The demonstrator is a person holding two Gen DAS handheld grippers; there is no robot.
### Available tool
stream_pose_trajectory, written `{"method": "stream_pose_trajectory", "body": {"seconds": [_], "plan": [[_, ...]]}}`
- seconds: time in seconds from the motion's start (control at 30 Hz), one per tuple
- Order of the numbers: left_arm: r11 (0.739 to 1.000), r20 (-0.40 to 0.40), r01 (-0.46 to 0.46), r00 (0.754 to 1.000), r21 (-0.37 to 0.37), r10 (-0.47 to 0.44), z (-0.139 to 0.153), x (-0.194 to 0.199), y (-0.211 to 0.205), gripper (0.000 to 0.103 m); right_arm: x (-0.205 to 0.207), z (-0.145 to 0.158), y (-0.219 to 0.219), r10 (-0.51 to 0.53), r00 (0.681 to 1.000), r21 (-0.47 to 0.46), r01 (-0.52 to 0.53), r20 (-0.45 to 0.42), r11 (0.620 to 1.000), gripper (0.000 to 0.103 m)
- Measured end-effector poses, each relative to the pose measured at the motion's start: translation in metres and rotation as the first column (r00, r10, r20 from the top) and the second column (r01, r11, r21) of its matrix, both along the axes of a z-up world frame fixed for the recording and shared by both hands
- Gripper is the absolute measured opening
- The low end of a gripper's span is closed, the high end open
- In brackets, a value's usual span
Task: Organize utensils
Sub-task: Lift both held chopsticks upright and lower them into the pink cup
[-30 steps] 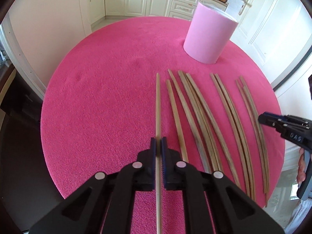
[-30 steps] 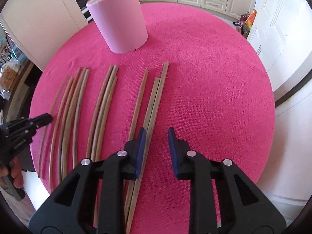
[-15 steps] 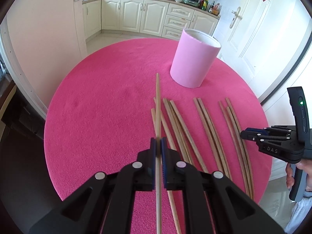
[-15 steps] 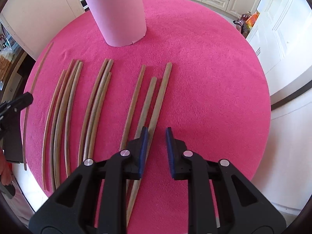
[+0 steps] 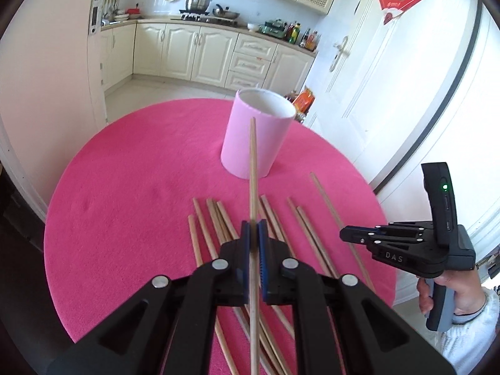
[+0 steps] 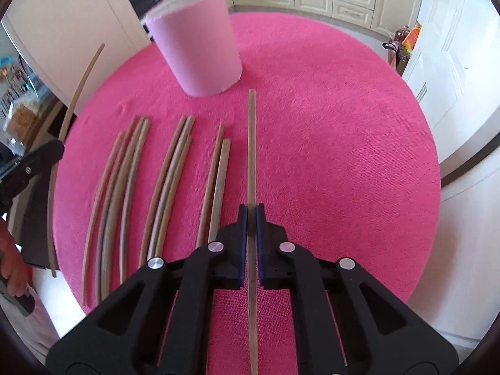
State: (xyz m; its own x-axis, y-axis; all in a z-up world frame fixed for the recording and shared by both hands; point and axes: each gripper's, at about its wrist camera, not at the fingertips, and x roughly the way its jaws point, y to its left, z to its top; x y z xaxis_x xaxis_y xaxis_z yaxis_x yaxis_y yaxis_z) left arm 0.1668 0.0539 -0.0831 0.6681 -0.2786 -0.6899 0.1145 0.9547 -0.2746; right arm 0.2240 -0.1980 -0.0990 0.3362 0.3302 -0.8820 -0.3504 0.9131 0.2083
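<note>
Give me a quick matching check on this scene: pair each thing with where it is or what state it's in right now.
1. left tongs
2. right tongs
3. pink cup
4. loose chopsticks

a. upright on the pink cloth
b. lying in a row on the cloth
c. shut on a chopstick lifted clear of the table
d. just closed on the rightmost chopstick of the row

Pairs: 1-c, 2-d, 3-a, 4-b

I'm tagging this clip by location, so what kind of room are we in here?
Most likely a home kitchen with a dining corner: cream cabinets along the far wall, a pot on the stove, sauce bottles on the counter, and a round table under a pink cloth.
</note>
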Motion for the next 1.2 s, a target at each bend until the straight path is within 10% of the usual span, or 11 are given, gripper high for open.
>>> {"method": "stream_pose_trajectory", "body": {"seconds": [0.47, 0.83, 1.2], "plan": [[0.992, 0.364, 0.065, 0.931, -0.11, -0.021, 0.048, 0.007, -0.029, 0.006, -0.01, 0.082, -0.026, -0.099, 0.95, 0.411, -0.034, 0.298, 0.911, 0.006], [0.995, 0.637, -0.024, 0.767, -0.096, 0.08, 0.093, 0.066, -0.046, 0.006, 0.019, 0.134, 0.006, -0.25, 0.761, 0.508, -0.12, 0.599, 0.853, 0.006], [0.979, 0.733, -0.159, 0.65, -0.125, 0.199, 0.094, 0.108, -0.037, 0.006, 0.057, 0.142, 0.018, -0.409, 0.621, 0.572, -0.078, 0.669, 0.817, 0.006]]}}
